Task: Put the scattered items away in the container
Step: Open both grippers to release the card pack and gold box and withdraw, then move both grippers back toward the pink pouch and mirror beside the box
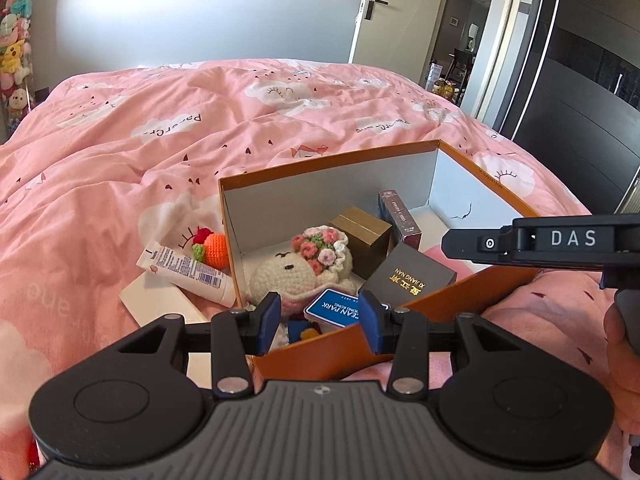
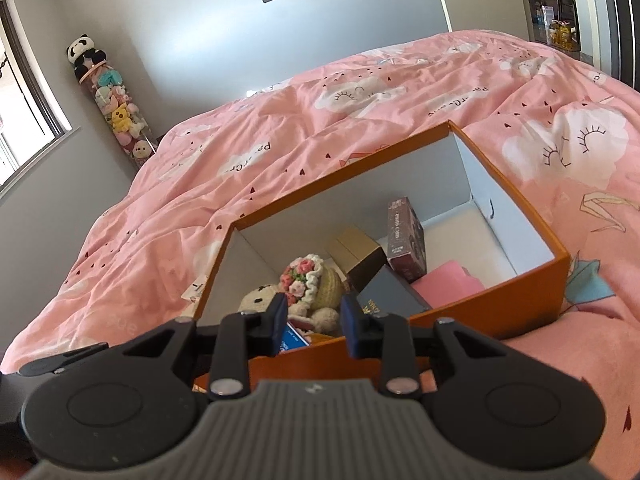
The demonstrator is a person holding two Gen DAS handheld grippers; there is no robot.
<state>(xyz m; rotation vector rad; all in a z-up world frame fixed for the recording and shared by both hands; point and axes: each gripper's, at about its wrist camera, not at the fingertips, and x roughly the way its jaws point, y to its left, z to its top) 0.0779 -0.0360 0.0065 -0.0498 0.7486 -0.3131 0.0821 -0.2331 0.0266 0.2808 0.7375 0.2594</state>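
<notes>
An orange box (image 1: 344,354) (image 2: 500,300) with a white inside sits on the bed. In it lie a crochet doll (image 1: 296,272) (image 2: 316,284), a gold box (image 1: 360,236), a black box (image 1: 412,276), a dark purple box (image 1: 400,216) and a blue card (image 1: 334,308). Outside its left wall lie a white tube (image 1: 188,270), a crochet fruit (image 1: 210,246) and a flat white card (image 1: 160,300). My left gripper (image 1: 320,318) hangs open over the box's near corner, above the blue card, holding nothing. My right gripper (image 2: 314,320) (image 1: 452,242) hovers over the near rim, its jaws a narrow gap apart and empty.
A rumpled pink duvet (image 1: 200,140) covers the whole bed. A tall column of plush toys (image 2: 116,112) stands by the far wall. A door (image 1: 384,12) and a dark wardrobe (image 1: 580,92) are on the right. A hand (image 1: 620,340) grips the right tool.
</notes>
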